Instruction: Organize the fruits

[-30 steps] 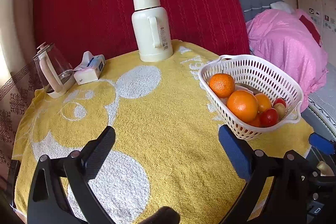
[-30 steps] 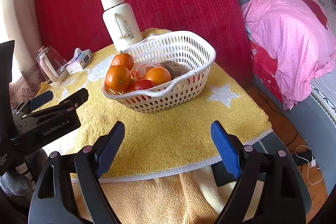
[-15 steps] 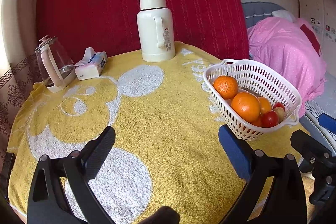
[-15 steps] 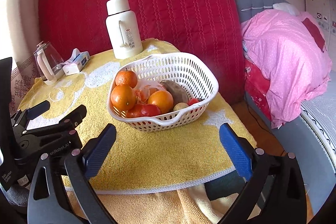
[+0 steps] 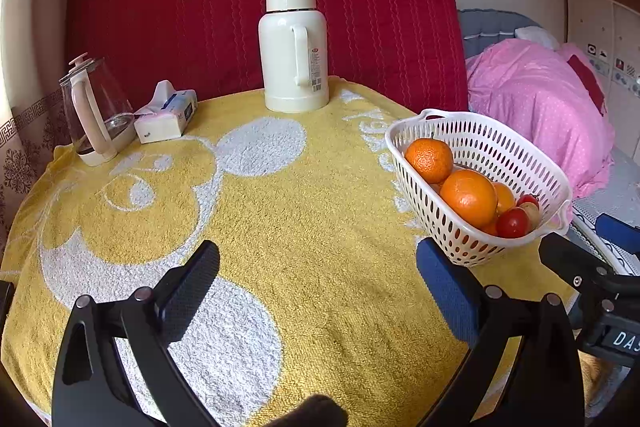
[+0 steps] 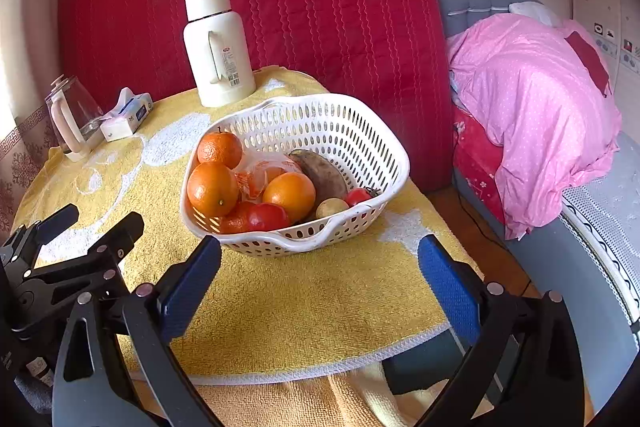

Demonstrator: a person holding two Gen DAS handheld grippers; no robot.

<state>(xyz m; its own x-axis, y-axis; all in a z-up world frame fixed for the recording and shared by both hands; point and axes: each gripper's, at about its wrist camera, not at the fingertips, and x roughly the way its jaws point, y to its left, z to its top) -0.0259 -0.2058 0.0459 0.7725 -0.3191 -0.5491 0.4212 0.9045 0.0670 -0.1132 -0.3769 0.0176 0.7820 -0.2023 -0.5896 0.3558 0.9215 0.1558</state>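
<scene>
Red quilted backdrop (image 6: 260,7) behind the table; pink bedding (image 6: 532,99) off to the right. Yellow towel (image 5: 280,227) with white cartoon print covers the tabletop. White perforated basket (image 6: 352,131) sits on the towel near its right front edge, holding the fruit: several oranges (image 6: 212,189), red tomatoes (image 6: 267,217), a dark brownish banana (image 6: 320,173), one small pale round fruit (image 6: 331,207). Cream thermos flask (image 5: 294,47) upright at the back; glass kettle (image 5: 94,111) and tissue pack (image 5: 166,113) back left, close together. Left gripper (image 5: 318,267) over bare towel, fingers spread wide, nothing between. Right gripper (image 6: 320,271) just in front of the basket, fingers wide apart, empty, clear of the rim.
</scene>
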